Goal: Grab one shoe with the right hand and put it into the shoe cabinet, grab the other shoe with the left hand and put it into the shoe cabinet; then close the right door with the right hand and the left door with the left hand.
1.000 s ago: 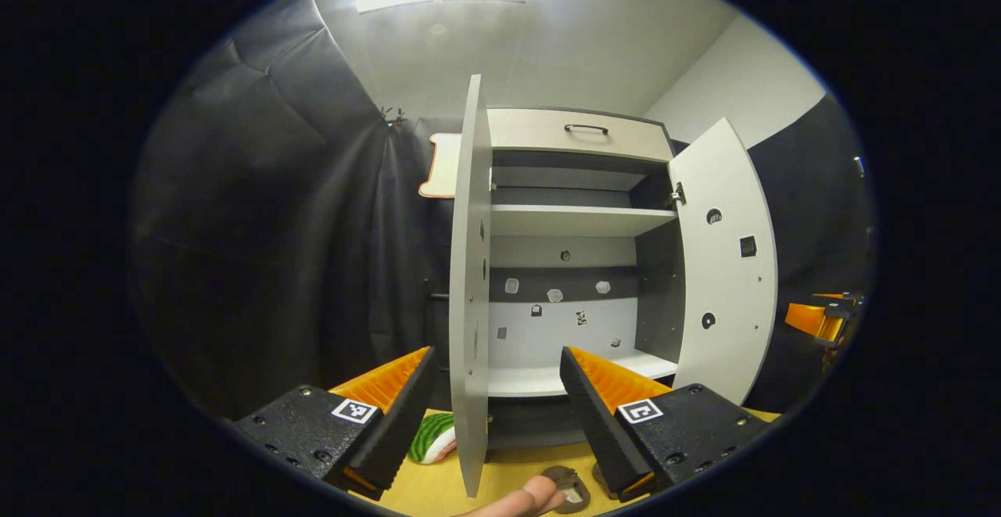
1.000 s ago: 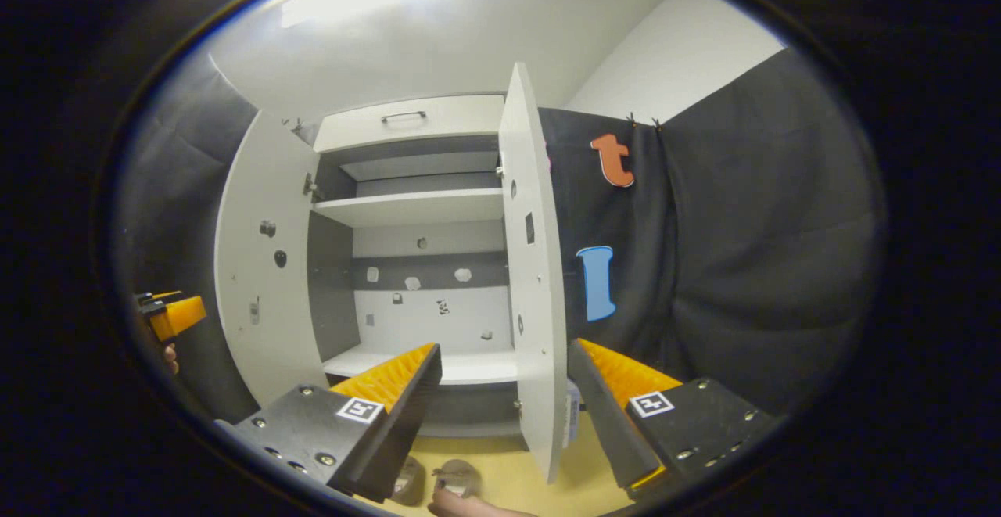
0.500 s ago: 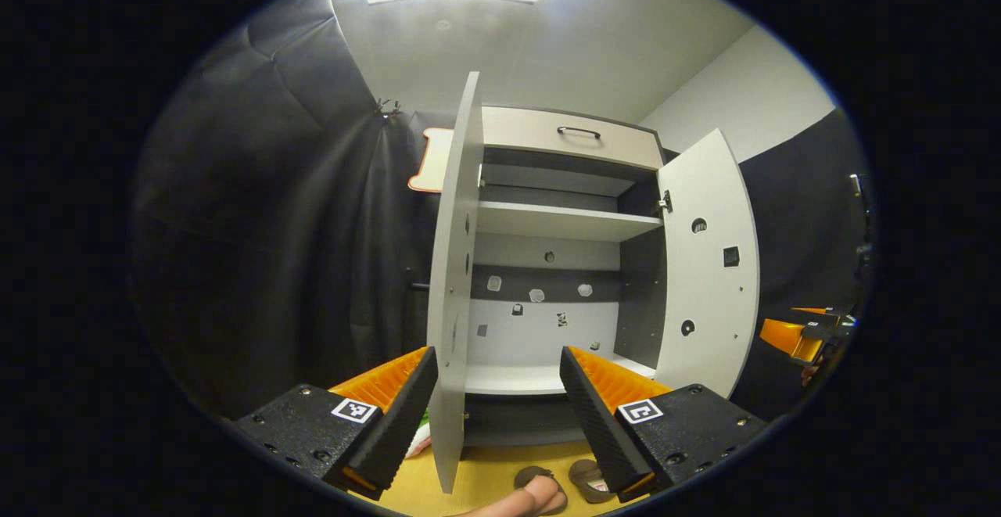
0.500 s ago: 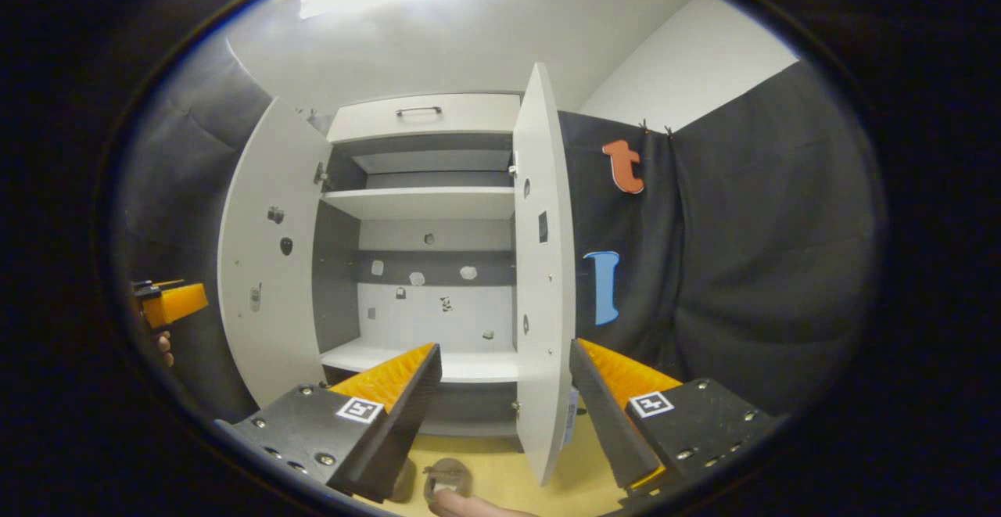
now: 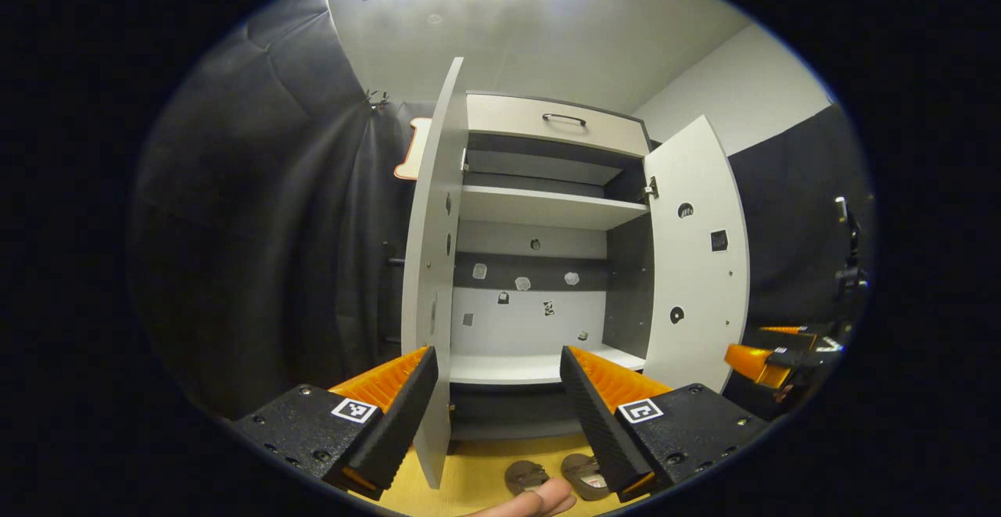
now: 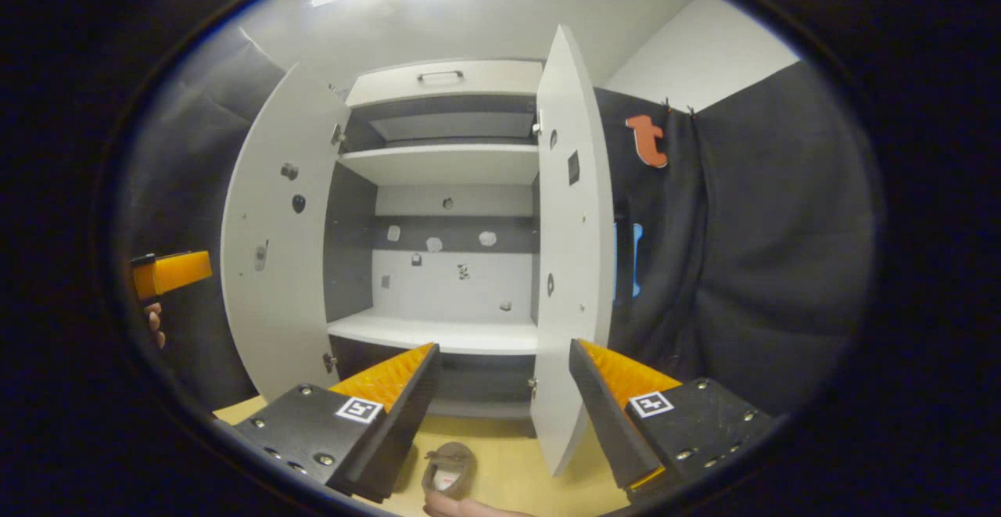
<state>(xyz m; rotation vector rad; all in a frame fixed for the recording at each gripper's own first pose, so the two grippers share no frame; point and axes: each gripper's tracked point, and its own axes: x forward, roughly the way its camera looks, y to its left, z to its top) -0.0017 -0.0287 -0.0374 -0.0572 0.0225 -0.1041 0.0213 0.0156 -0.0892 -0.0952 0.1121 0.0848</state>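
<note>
Two small brown shoes (image 5: 525,476) (image 5: 583,474) lie side by side on the yellow floor in front of the white shoe cabinet (image 5: 539,208), whose two doors stand open. In the left gripper view, my left gripper (image 5: 494,415) hangs open above the shoes with nothing between its fingers, and the left door's edge (image 5: 426,267) stands in front of it. In the right gripper view, one brown shoe (image 6: 450,470) lies just below my open right gripper (image 6: 500,415). The right door (image 6: 575,251) stands ahead of that gripper. The lower shelf (image 6: 438,333) is bare.
A person's fingertip (image 5: 539,501) pokes in at the bottom edge near the shoes. The other gripper (image 5: 762,360) shows far right beside the right door; in the right gripper view the left one (image 6: 168,273) is at far left. Black cloth hangs on both sides.
Both grippers have tilted down and drawn a little closer to the cabinet. The shoes have come further into view below the fingers. Both grippers stay open.
</note>
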